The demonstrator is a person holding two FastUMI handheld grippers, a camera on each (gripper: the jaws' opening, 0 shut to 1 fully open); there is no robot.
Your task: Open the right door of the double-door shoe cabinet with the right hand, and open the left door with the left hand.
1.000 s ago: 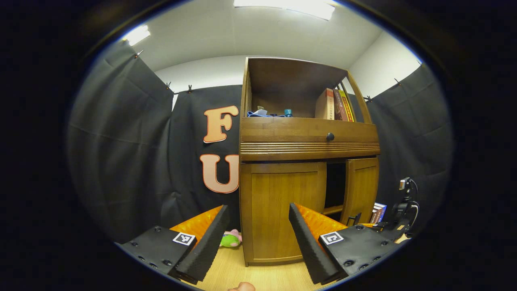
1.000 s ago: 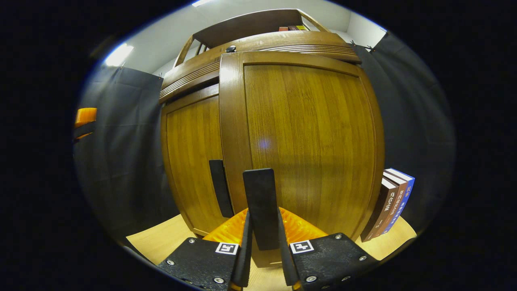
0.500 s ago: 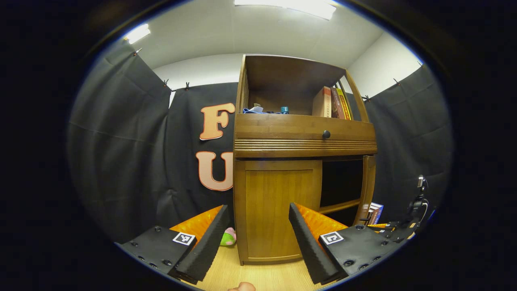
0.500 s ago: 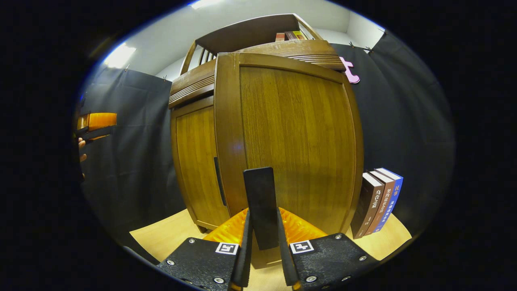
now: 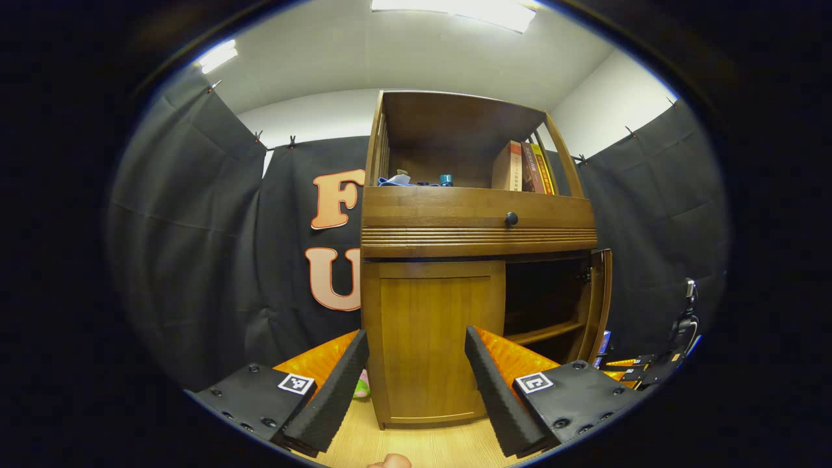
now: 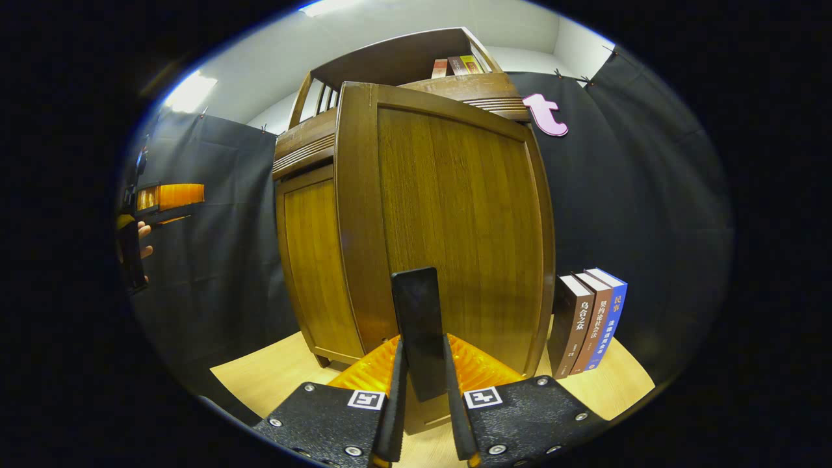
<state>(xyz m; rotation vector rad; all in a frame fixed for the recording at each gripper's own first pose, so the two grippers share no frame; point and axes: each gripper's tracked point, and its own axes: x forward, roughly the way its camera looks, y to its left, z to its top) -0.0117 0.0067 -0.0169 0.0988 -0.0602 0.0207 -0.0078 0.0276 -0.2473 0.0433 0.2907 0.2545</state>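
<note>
The right gripper (image 6: 421, 390) pinches the right door (image 6: 448, 221)'s handle (image 6: 419, 325) — swinging it wide; the left gripper (image 5: 416, 383), jaws spread, faces the shut left door (image 5: 432, 338).

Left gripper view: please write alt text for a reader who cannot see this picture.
A wooden cabinet stands ahead with its left door closed and its right door swung open, showing a dark inside with a shelf. The left gripper is at the bottom with its jaws open, apart from the left door. Books stand in the open top.
</note>
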